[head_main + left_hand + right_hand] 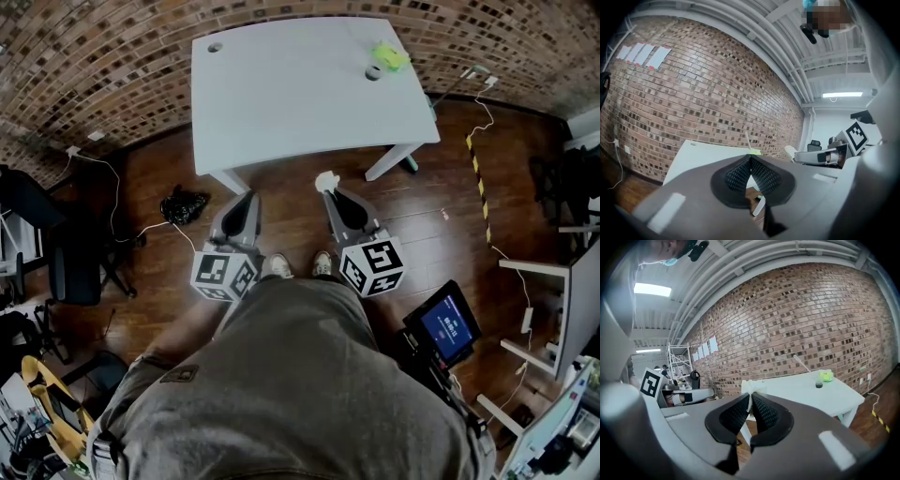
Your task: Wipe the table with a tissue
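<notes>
1. Nearest in, the left gripper [750,161] has its jaws pressed together on nothing. It hangs low over the floor [281,225], no help if the table slides.
2. Just beside it, the right gripper [751,404] pinches a tissue [752,387] at the very tips, with a white tuft poking out above. It's a thin hold, so my worry is that drag on the surface pulls the tissue free.
3. With so little tissue showing, a steep press could put bare jaw tips on the tabletop instead of paper.
4. Both grippers are short of the table [300,84], so nothing has been wiped yet. A cable [150,230] trails on the floor to the left, a snag risk when stepping in.
5. At the far right corner sits a green item [389,56] with a small dark piece [373,72] beside it. A wide sweep could knock them off.
</notes>
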Tool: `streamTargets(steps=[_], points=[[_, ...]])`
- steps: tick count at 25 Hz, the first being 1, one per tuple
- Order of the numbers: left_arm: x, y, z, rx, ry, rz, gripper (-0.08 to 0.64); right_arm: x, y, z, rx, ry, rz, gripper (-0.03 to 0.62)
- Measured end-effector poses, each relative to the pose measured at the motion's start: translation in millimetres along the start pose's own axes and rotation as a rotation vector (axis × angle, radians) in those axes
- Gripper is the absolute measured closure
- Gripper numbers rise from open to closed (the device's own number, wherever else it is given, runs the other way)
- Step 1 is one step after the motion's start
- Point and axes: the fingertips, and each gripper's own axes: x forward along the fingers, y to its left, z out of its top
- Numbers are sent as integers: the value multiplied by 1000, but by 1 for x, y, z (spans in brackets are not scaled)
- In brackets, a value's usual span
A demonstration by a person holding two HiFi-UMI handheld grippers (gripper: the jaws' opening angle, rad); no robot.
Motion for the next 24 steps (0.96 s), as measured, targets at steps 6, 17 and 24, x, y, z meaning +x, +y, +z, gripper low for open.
streamTargets(steps=[6,17,24], points=[[1,-3,3,-1,-5,-3,558,-2,1,4,-1,-7,4,563],[2,-2,3,4,-1,-8,558,0,3,5,-5,-6,9,563],[2,5,5,8,-3,-7,558,9,9,5,-15,-2,24,563]])
